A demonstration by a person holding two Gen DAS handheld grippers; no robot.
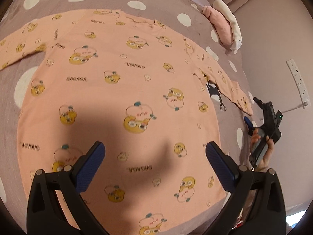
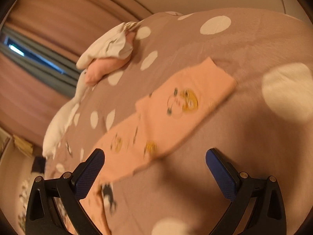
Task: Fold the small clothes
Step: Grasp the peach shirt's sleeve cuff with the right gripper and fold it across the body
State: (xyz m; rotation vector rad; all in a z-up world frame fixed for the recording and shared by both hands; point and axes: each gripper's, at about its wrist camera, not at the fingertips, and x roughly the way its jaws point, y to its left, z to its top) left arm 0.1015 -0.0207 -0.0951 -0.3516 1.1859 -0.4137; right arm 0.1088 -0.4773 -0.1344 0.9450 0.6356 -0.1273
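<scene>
Mauve polka-dot bedding [image 1: 156, 2] covers the bed where a peach cartoon-print top [image 1: 125, 90] lies spread flat, sleeves out to both sides. Nearest, the left gripper [image 1: 155, 150] hovers over its hem, jaws spread and empty. The right gripper [image 2: 154, 156], also spread, hangs above one sleeve [image 2: 176, 101]. Beyond, folded pink and white clothes [image 1: 227, 25] sit near the bed's edge.
</scene>
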